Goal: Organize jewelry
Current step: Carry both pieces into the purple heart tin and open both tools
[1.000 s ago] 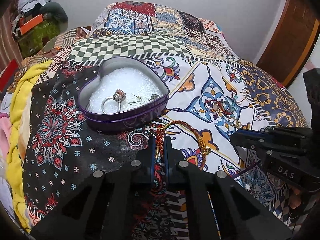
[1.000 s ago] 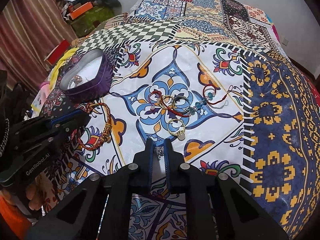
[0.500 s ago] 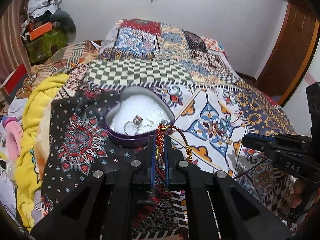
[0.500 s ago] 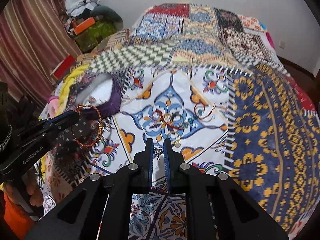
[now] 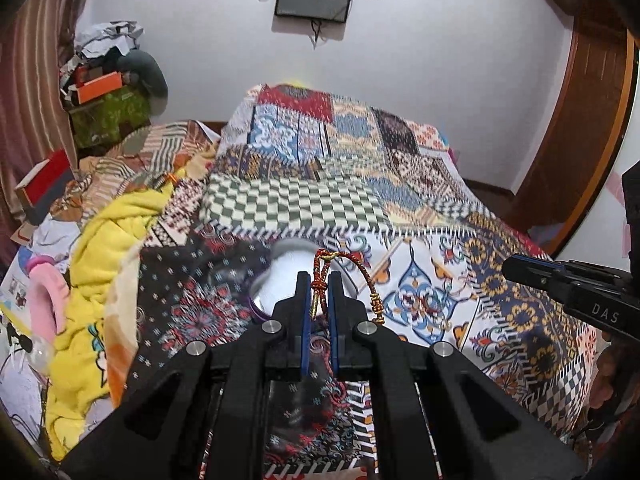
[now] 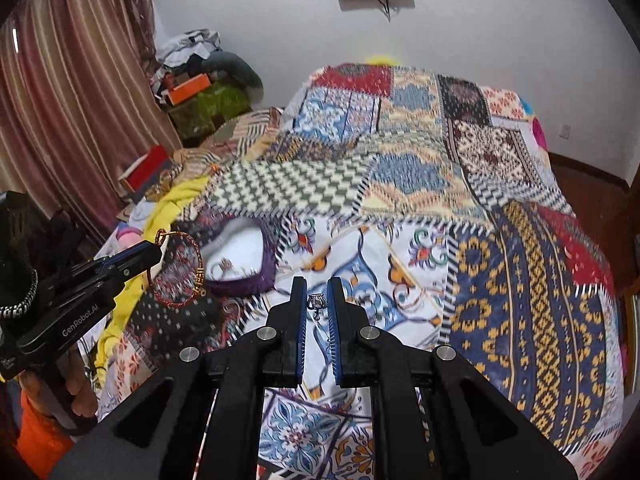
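My left gripper is shut on a red and gold braided bracelet, which loops out to the right of its fingers, lifted off the bed. Right behind the fingertips sits the purple heart-shaped tin with white lining, mostly hidden. In the right wrist view the left gripper holds the bracelet in the air, just left of the tin, which has a ring inside. My right gripper is shut on a small silver charm above the patchwork blanket. The right gripper also shows at the right edge.
A yellow blanket and pink cloth lie left of the bed. Boxes and clutter pile in the far left corner by a curtain. A wooden door stands right. A hand grips the left tool.
Both grippers have risen and tilted up from the bed. The bracelet came off the blanket in the left gripper. The right gripper lifted the charm away from the jewelry pile.
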`<state>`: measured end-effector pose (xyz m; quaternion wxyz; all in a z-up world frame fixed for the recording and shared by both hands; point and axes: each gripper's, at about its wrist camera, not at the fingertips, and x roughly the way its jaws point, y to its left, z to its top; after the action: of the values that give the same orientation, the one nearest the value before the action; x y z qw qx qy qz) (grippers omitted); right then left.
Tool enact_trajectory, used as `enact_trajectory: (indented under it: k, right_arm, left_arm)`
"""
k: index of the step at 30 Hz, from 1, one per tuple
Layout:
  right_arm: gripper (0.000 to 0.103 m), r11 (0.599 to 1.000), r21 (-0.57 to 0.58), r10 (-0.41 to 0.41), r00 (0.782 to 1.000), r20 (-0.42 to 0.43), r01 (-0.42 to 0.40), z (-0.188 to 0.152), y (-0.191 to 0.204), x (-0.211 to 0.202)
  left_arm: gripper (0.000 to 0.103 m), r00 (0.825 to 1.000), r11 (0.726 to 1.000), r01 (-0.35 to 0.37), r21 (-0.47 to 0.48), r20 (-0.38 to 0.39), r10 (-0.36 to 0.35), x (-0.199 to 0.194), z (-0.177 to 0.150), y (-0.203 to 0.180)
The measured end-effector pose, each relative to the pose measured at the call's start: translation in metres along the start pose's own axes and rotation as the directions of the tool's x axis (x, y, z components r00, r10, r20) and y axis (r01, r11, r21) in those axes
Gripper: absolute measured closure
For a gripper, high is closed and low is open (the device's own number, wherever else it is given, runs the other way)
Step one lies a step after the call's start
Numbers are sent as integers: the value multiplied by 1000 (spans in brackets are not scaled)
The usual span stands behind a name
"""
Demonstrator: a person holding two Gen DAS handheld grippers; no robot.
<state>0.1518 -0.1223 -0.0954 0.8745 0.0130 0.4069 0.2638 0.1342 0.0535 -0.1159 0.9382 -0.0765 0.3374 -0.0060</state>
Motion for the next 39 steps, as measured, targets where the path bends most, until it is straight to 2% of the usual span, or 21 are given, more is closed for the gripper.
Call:
enact_trajectory:
  k: [8,17,27,39]
  right_arm:
    - [94,999,-37,28,998,52,-26,22,15,-1]
    - [94,993,-85,88,995,49,-83,38,44,24]
    - [94,981,-141,132,991,-24,-134,42,73,67]
    - [94,983,-147,93,987,-134,-112,35,75,119]
  left_arm:
    - [97,998,1000,-27,-13,48,27,-4,15,14]
    - [97,997,998,-56,-20,54,57,9,25,30]
    - [97,999,999,-51,-10,-12,51,47,21,39]
    - [97,995,999,-43,-22,-89,41,81,10,49]
